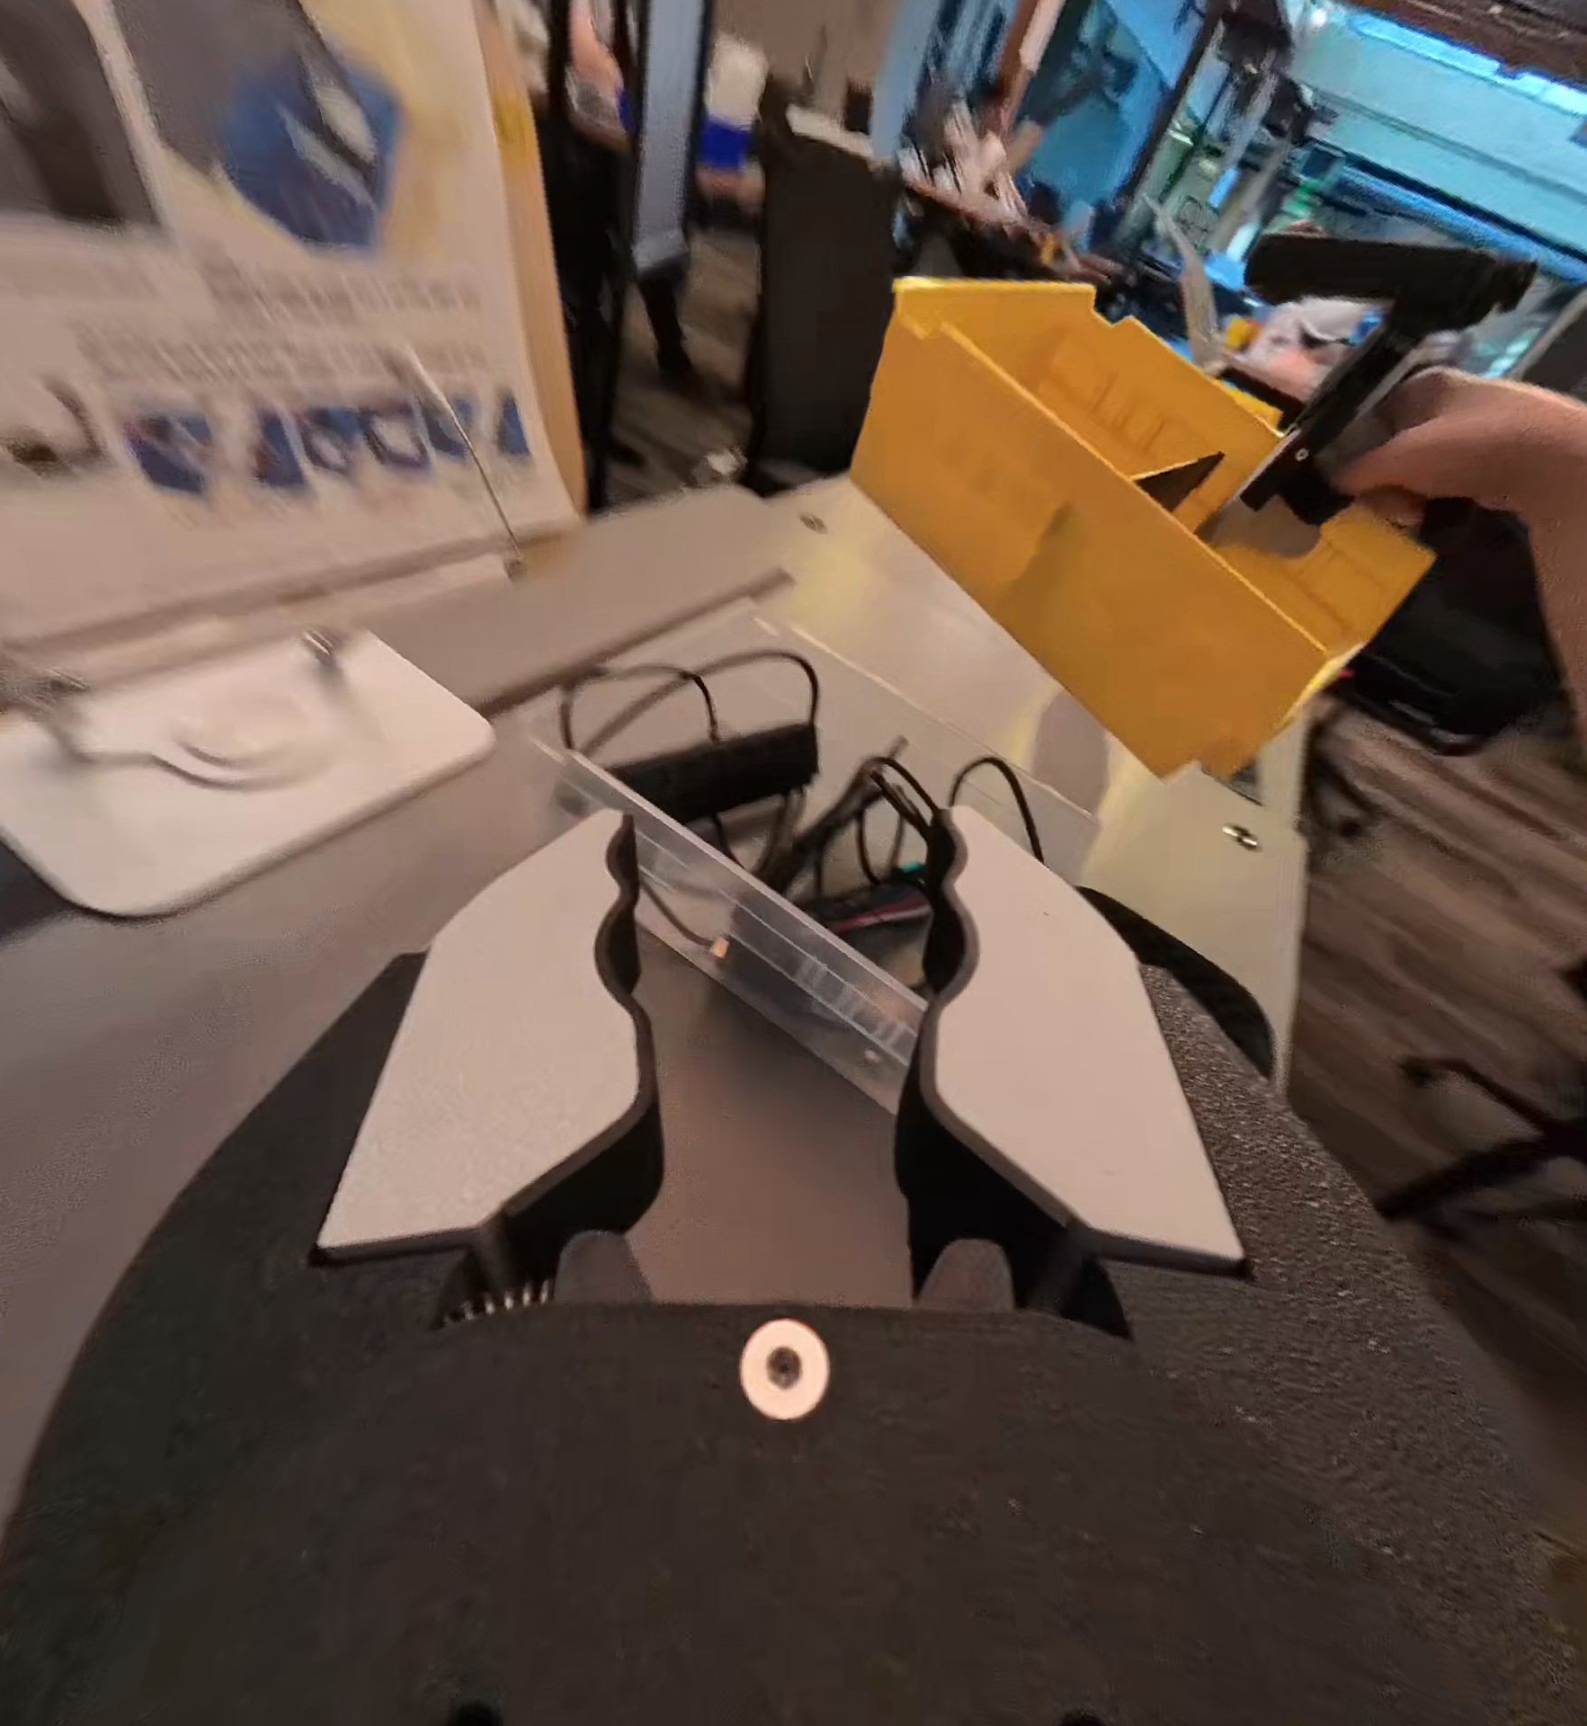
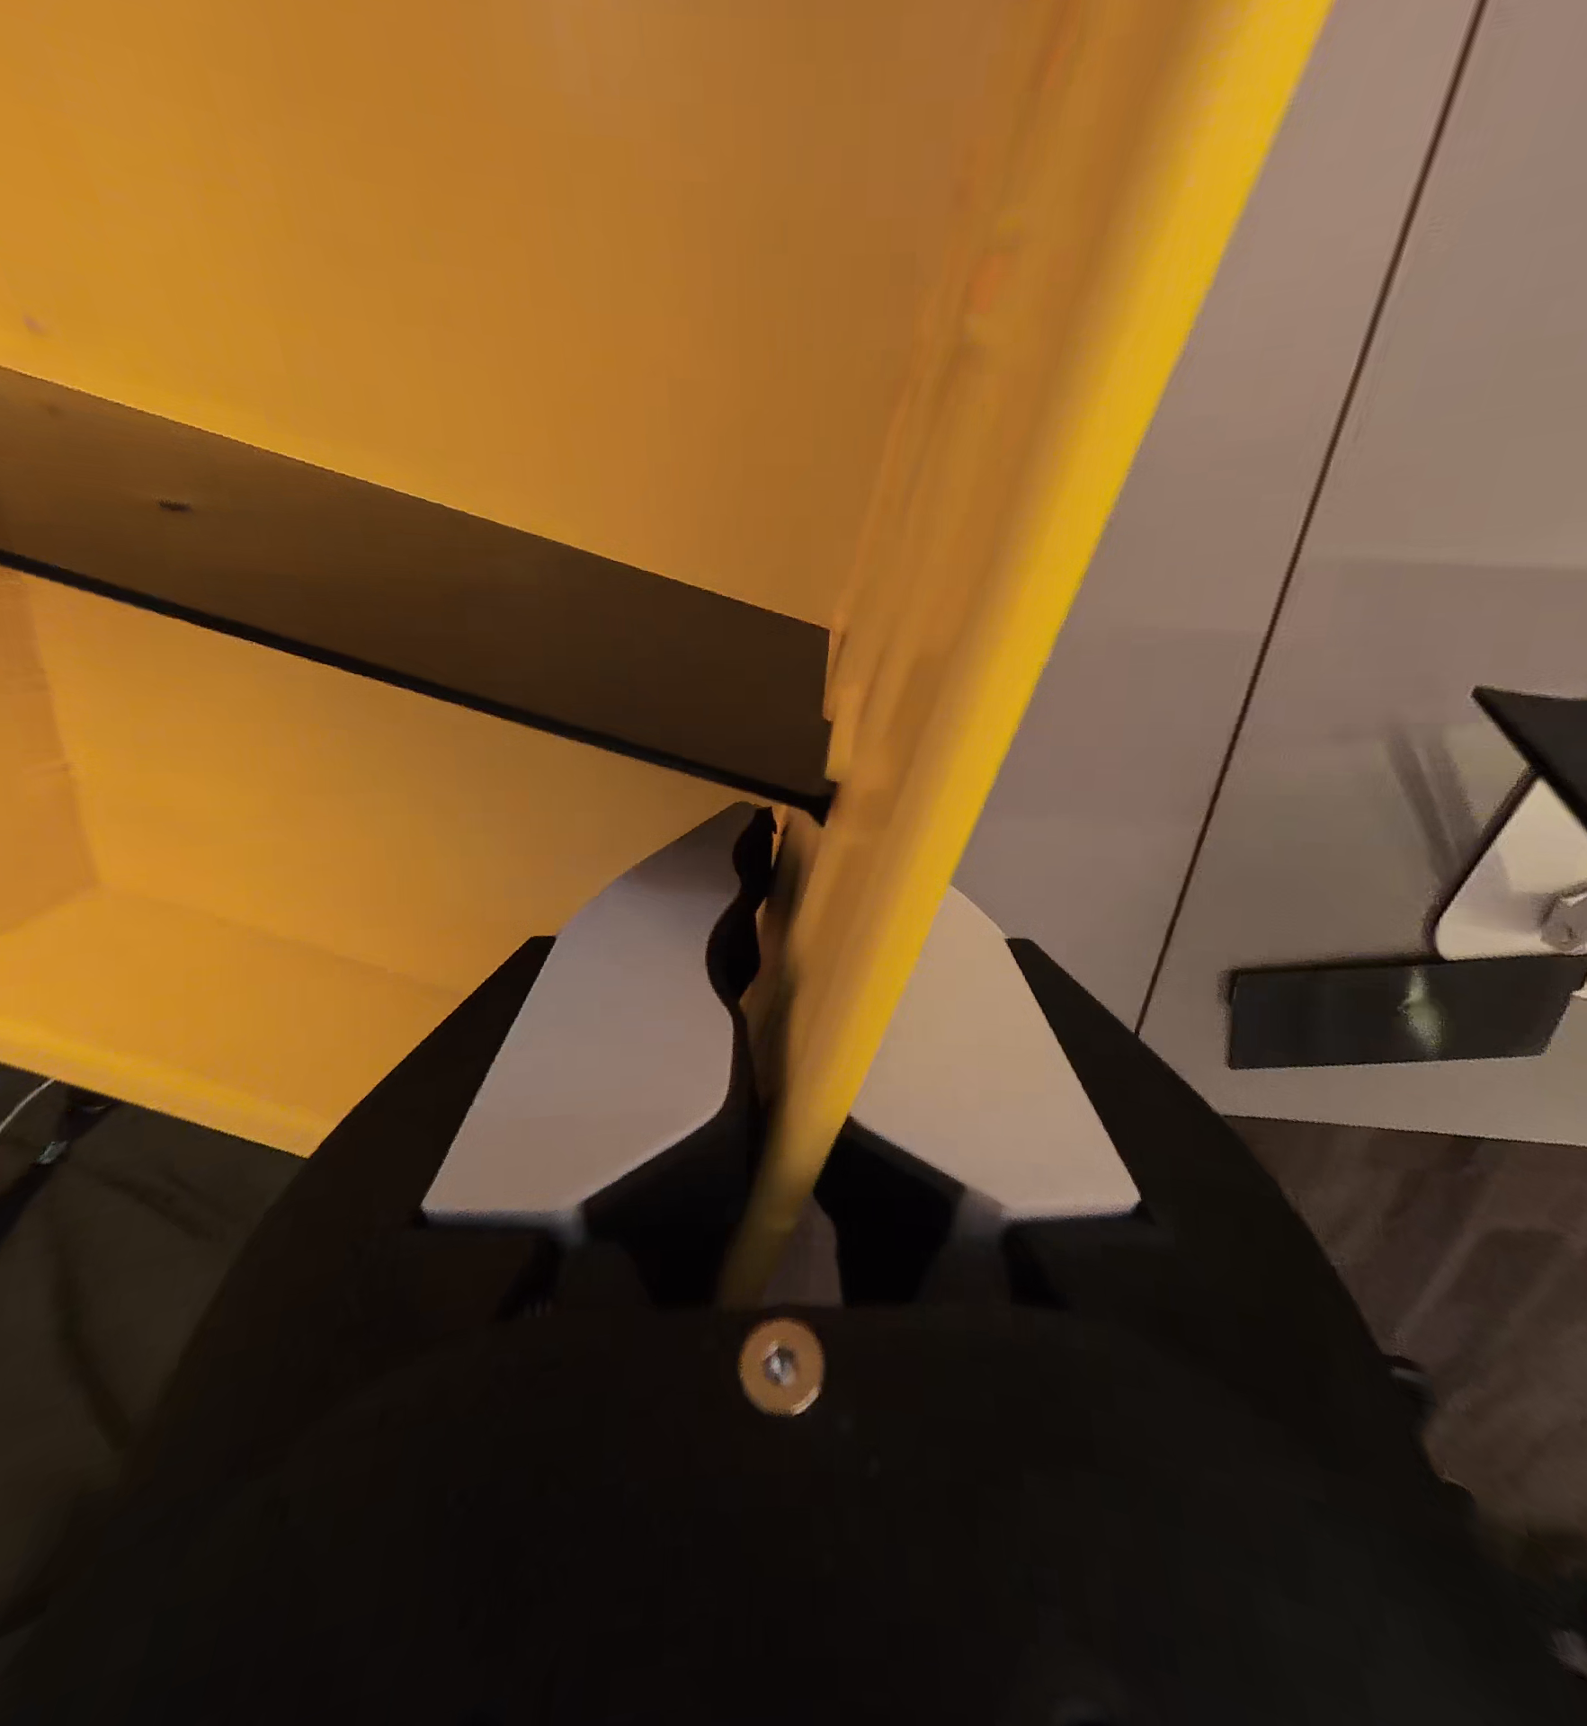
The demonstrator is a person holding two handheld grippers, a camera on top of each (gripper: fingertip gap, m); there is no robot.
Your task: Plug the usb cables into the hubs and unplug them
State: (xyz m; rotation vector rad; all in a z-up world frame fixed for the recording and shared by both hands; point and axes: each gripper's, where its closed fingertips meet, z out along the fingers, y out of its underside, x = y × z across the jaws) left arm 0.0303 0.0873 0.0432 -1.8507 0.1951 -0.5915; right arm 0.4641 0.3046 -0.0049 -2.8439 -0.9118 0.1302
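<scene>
Left wrist view: left gripper (image 1: 780, 869) wide open, holding nothing; right gripper (image 2: 794, 943) pinches the yellow bin (image 2: 509, 280); cables (image 1: 827, 822) ahead, plugging not started

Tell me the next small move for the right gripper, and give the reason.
Probably carry the yellow bin aside and set it down on bare table. The right gripper is clamped on the bin's wall and holds it tilted in the air, while the black hub and cables lie on the table, and the left gripper is open and empty.
</scene>
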